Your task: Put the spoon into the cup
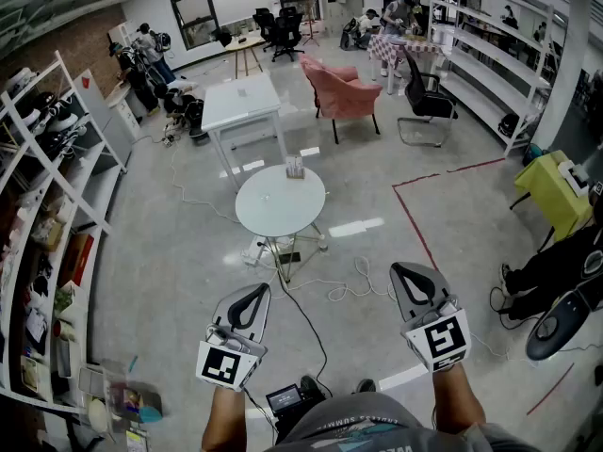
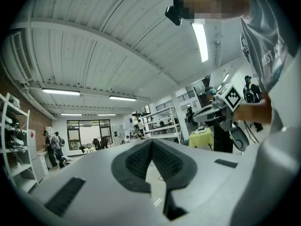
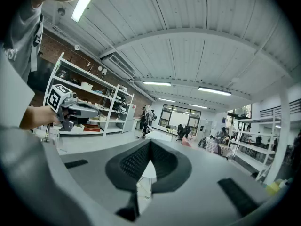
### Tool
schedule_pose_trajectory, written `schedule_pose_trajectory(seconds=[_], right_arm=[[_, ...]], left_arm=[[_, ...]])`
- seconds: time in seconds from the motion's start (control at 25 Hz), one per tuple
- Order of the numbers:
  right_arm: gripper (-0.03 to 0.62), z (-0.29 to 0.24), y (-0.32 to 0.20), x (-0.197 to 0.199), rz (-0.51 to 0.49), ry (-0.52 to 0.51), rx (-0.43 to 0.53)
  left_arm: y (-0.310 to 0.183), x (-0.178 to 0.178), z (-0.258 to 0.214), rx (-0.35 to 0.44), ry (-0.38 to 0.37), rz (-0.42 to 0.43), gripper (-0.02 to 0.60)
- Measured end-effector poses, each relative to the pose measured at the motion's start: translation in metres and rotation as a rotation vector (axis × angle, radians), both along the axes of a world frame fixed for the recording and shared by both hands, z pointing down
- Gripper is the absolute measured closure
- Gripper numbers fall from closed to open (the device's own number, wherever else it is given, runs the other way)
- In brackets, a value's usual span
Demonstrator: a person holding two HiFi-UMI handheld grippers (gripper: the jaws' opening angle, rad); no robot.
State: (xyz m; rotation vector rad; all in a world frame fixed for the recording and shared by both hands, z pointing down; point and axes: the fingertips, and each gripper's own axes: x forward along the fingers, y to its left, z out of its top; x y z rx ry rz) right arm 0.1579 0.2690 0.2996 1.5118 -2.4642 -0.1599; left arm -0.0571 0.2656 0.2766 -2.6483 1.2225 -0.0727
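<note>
1. No spoon can be picked out in any view. The only likely spot is a small upright thing point(image 1: 295, 167) near the far edge of the round white counter point(image 1: 273, 210), well ahead of the person. It may be the cup, perhaps with something standing in it, but it is too small to tell.
2. Going by the task alone, a spoon should be light, stiff and slim, and slippery if it is metal. A pinch across the handle near its middle would likely keep it from swinging. A cup that small probably tips easily.
3. The left gripper point(image 1: 259, 288) and the right gripper point(image 1: 407, 269) are held side by side, well short of the counter. Each has its jaws pressed together, with nothing between them.
4. The counter top looks smooth and bare apart from that one thing, and it stands on thin legs.
5. The room has a glossy grey floor point(image 1: 170, 252) with loose cables point(image 1: 341, 293) and a red tape line point(image 1: 412, 222). Beyond the counter stand a white rectangular table point(image 1: 240, 102) and a pink armchair point(image 1: 341, 90). Open shelving point(image 1: 47, 205) lines the left side, and people are at the back.
</note>
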Motion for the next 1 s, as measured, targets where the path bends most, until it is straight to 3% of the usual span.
schedule_pose_trajectory(seconds=[0.12,0.28,0.48,0.76,1.0], right_arm=[[0.592,-0.006,-0.003,-0.003,-0.006,-0.007,0.036],[0.592,-0.004,-0.009,-0.007,-0.038,0.071,0.101],[0.592,0.002,-0.010,-0.010,0.010,0.012,0.038],[0.591,-0.004,-0.018,-0.014,0.036,-0.013,0.062],[0.591,0.011,-0.031,-0.012,0.093,-0.020,0.027]], left_arm=[[-0.003,0.004,-0.002,0.005,0.003,0.007,0.580],[-0.009,0.001,0.001,0.006,0.009,0.019,0.580],[-0.013,-0.005,0.006,-0.003,0.019,0.029,0.580],[-0.019,-0.013,0.012,-0.006,0.012,0.054,0.580],[-0.034,-0.015,0.016,0.038,0.001,0.111,0.580]])
